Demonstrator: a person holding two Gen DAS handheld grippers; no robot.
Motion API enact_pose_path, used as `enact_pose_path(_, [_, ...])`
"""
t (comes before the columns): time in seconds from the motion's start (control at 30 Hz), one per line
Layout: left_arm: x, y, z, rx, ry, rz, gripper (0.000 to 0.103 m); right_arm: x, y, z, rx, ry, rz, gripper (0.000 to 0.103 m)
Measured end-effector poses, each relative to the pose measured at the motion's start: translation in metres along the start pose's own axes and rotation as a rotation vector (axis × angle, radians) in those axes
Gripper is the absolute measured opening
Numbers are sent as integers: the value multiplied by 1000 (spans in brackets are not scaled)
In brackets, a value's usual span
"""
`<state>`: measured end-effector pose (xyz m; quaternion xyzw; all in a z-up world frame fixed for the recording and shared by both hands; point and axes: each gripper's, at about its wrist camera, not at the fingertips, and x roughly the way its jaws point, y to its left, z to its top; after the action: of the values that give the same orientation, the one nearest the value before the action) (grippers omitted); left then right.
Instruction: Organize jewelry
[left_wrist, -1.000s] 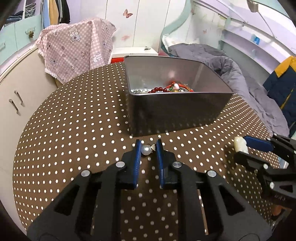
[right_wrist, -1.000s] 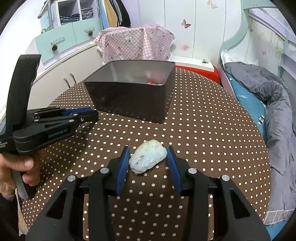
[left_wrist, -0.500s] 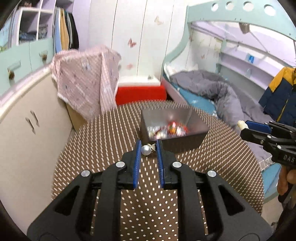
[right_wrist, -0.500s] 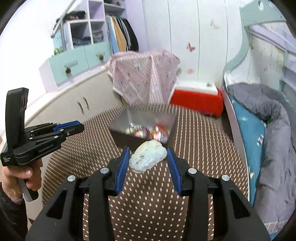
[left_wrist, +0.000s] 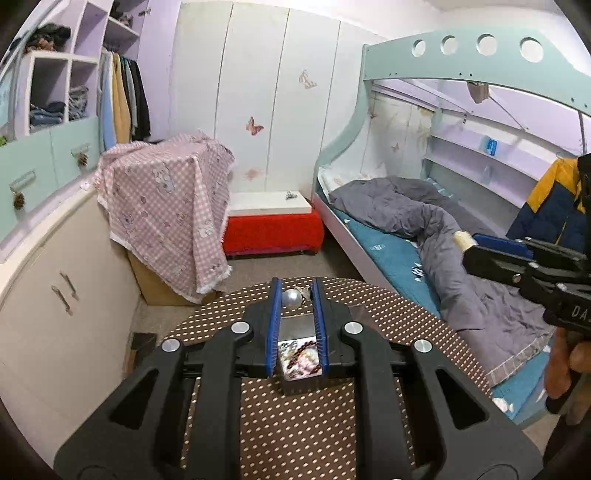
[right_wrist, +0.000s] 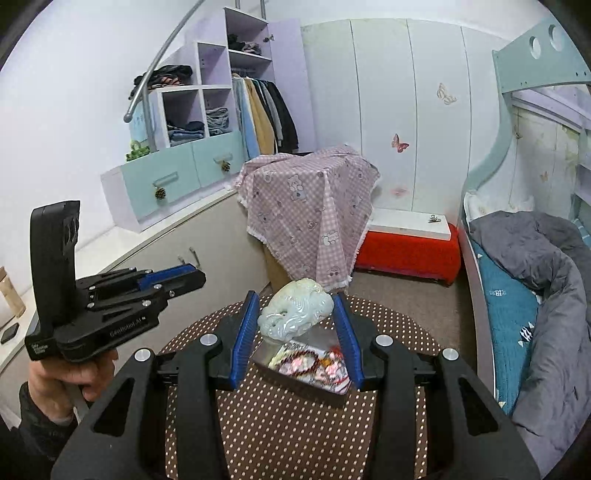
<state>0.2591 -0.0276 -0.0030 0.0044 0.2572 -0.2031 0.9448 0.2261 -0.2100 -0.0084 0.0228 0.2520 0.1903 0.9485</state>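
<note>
Left tongs (left_wrist: 295, 295) pinch a pearl (left_wrist: 291, 298); right tongs (right_wrist: 295, 314) pinch what looks like a jade carving (right_wrist: 295, 312), both above the box (right_wrist: 291, 380).

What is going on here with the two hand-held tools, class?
A person is sorting jewelry with two hand-held grippers. The left gripper is shut on a pearl piece, and the right gripper is shut on a pale green carved pendant. Both are held high above the metal box of beads on the polka-dot table. Neither piece is in the box yet.
</note>
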Motion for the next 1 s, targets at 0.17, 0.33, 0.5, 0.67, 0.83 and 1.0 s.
enact_pose_path(0.17, [35,1,7,-13,69,-8,17,38,-15,7,39,76,6,39])
enact_pose_path(0.33, [66,1,4,-25,133,-27,17,74,-29,0,84,148,2,39])
enact_pose_path(0.5, [100,9,0,-62,218,-57,35,98,-50,-11,170,194,-1,56])
enact_pose_path(0.67, [93,24,-4,-100,168,28,93,89,-63,-19,241,170,-42,96])
enact_pose_path(0.83, [71,29,-5,-87,137,119,93,72,-65,-16,247,139,-80,96])
enact_pose_path(1.0, [38,28,-4,-56,66,204,95,51,-60,-10,219,101,-100,96])
